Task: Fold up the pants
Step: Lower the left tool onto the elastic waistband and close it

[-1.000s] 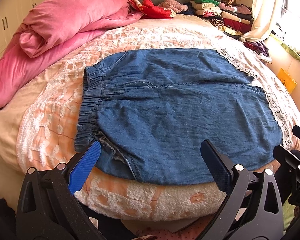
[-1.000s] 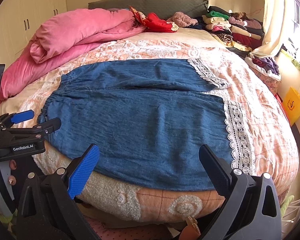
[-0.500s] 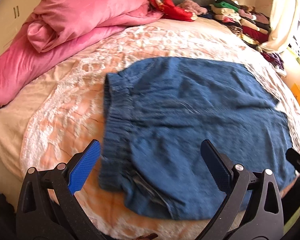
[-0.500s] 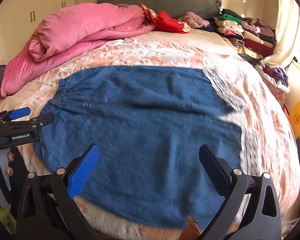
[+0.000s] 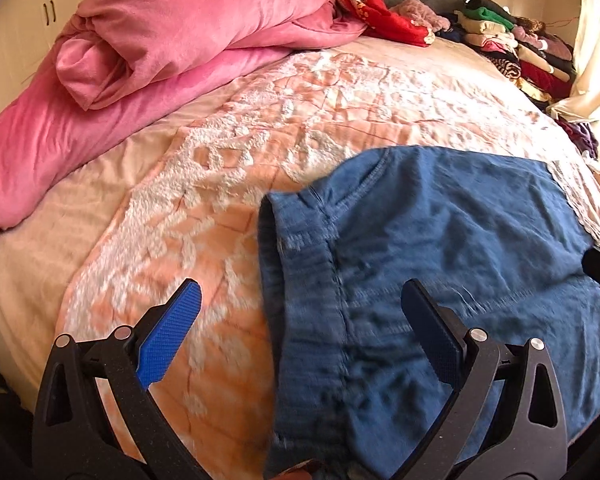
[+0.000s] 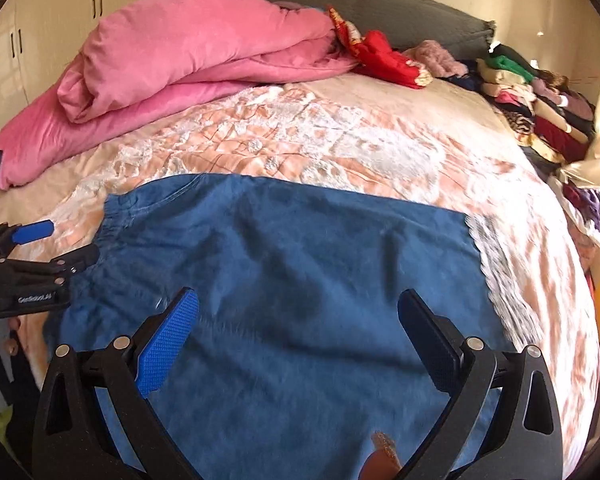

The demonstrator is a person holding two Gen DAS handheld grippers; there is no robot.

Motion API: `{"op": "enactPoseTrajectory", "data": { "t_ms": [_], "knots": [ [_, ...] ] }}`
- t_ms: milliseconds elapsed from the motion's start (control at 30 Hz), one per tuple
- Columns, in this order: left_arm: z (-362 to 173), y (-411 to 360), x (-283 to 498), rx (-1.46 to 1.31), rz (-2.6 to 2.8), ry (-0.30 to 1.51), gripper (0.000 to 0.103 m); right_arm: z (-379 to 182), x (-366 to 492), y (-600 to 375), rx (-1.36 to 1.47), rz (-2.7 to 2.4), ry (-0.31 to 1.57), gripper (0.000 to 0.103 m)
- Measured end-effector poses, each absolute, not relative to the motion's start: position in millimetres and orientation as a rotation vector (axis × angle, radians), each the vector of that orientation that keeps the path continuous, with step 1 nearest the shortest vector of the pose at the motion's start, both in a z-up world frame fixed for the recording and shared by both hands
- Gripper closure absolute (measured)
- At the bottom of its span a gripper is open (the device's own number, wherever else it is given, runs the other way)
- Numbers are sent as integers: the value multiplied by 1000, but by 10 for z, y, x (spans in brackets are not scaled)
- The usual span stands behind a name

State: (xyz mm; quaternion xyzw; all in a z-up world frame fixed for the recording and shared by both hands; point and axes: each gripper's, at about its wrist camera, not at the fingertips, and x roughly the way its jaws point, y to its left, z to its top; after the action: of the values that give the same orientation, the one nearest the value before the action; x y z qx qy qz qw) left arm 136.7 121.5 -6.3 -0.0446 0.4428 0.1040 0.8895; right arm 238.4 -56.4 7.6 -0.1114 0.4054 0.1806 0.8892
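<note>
Blue denim pants [image 5: 440,264] lie flat on the bed, with the elastic waistband [image 5: 296,280] at the left and white lace hems [image 6: 496,276] at the right. My left gripper [image 5: 300,300] is open and hovers over the waistband, its left finger over the bedspread. My right gripper [image 6: 298,308] is open and empty above the middle of the pants [image 6: 300,264]. The left gripper also shows in the right wrist view [image 6: 48,244], by the waistband.
The bed has a peach and white bedspread [image 5: 300,92]. A pink duvet [image 6: 188,56] is bunched at the far left. Red clothing [image 6: 384,60] and a stack of folded clothes [image 6: 540,100] lie at the far right by a curtain.
Both grippers have moved forward over the bed and lower toward the pants. The left one swung onto the waistband end. Both stayed open.
</note>
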Motion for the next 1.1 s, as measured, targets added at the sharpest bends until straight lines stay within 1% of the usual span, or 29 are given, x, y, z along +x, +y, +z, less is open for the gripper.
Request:
{"op": "enactPoseTrajectory", "data": {
  "t_ms": [367, 667, 733, 800, 833, 867, 900, 1000, 1100],
  "knots": [
    [-262, 1363, 1856, -94, 187, 968, 9, -240, 3281, -255, -285, 391, 914, 4],
    [-404, 1618, 2155, -161, 138, 996, 9, -433, 3805, 38, -405, 456, 916, 4],
    [-442, 1610, 2193, -150, 127, 997, 19, -472, 3869, 101, -443, 465, 910, 4],
    [-470, 1573, 2211, -137, 97, 995, 45, -523, 3937, 165, -470, 480, 917, 4],
    [-472, 1543, 2214, -127, 77, 988, 52, -558, 3979, 198, -481, 493, 924, 4],
    [-466, 1513, 2213, -114, 61, 978, 62, -577, 4003, 217, -488, 496, 931, 4],
    [-441, 1480, 2198, -92, 60, 960, 69, -597, 4031, 241, -495, 501, 937, 4],
    [-343, 1481, 2142, -93, 44, 912, 76, -631, 4076, 303, -513, 524, 940, 4],
    [-216, 1464, 2027, -84, 32, 858, 78, -606, 4063, 353, -521, 564, 926, 4]
  ]
}}
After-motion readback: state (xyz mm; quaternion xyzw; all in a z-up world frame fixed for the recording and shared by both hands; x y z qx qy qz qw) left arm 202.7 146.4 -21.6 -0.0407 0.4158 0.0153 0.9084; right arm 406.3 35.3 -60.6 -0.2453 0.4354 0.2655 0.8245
